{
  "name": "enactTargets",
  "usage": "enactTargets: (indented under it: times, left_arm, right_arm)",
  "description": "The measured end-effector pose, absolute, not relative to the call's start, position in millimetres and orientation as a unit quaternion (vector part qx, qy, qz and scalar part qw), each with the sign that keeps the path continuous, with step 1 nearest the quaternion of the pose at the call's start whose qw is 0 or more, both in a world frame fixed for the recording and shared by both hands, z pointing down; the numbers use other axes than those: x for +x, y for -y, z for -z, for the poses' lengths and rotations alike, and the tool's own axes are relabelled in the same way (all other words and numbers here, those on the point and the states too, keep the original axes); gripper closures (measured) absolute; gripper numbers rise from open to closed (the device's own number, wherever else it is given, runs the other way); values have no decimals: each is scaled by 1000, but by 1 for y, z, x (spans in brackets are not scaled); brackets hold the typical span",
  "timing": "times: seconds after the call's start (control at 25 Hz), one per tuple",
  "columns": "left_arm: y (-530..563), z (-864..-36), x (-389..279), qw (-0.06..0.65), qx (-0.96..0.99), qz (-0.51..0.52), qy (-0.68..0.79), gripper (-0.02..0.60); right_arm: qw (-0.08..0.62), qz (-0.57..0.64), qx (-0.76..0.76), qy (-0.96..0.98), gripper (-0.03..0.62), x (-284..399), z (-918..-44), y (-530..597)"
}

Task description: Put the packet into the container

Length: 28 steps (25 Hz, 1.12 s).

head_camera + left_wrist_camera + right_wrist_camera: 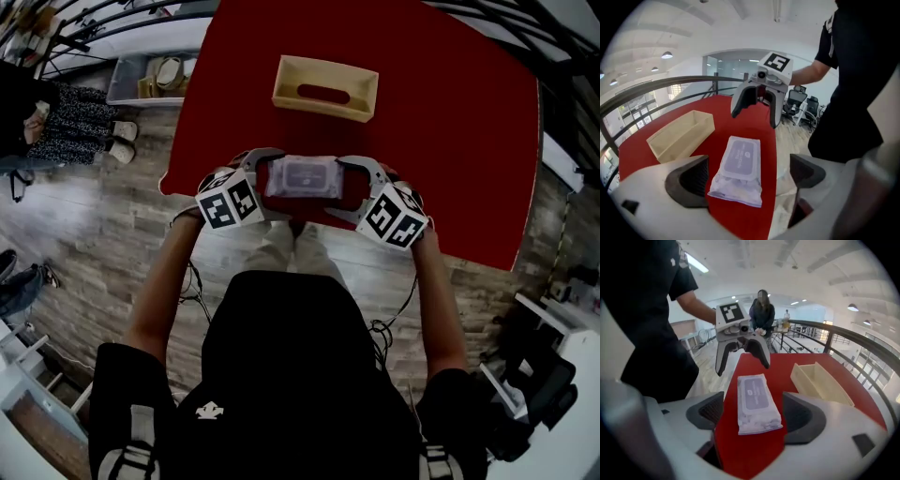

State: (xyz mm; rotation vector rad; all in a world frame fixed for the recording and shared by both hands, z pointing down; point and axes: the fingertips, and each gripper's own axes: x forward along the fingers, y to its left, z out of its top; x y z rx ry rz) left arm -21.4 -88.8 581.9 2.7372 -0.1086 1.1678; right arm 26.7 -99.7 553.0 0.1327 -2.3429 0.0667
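A person in a black top stands at the near edge of a red desk, a set of tongs in each hand, both turned inward toward a white packet with a grey-lilac label. The packet lies flat on the desk, close to the edge nearest the person, its long side running from one hand to the other. The left tongs flank one short end and the right tongs the other, so the two tools face each other across it.

In the left gripper view the jaws of the left tongs are spread wide. The crimped end of the packet lies between them with red desk showing on either side, and neither pad touches it. The right gripper view shows much the same for the right tongs: jaws apart, the packet's end between the dark pads, a narrow gap on each side.

The beige, open-topped container sits farther in on the desk, beyond the packet and well apart from it, a slot handle cut in the wall facing the person.

Wood-plank floor surrounds the desk. A bystander in a patterned skirt stands at the upper left of the head view. A metal railing curves behind the desk, and office chairs stand beyond its far end.
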Motion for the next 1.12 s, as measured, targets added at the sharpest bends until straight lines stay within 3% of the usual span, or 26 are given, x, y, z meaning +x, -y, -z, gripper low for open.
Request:
enactTargets:
  times: [0.12, 0.32, 0.84, 0.96, 1.12]
  left_arm:
    - [92, -606, -27, 90, 901, -425, 12, 36]
    - [102, -632, -26, 91, 893, -440, -3, 32]
    - [106, -668, -23, 107, 874, -474, -23, 38]
    - [108, -668, -24, 101, 863, -494, -13, 118]
    - [110, -664, -26, 87, 862, -500, -10, 180]
  right_arm:
    - [443, -13, 6, 896, 175, 20, -581, 100]
    - [494, -25, -26, 869, 138, 14, -625, 102]
    - [526, -21, -67, 848, 134, 7, -658, 106]
    - [528, -18, -64, 847, 135, 8, -658, 107]
    - [532, -17, -47, 845, 204, 9, -656, 108]
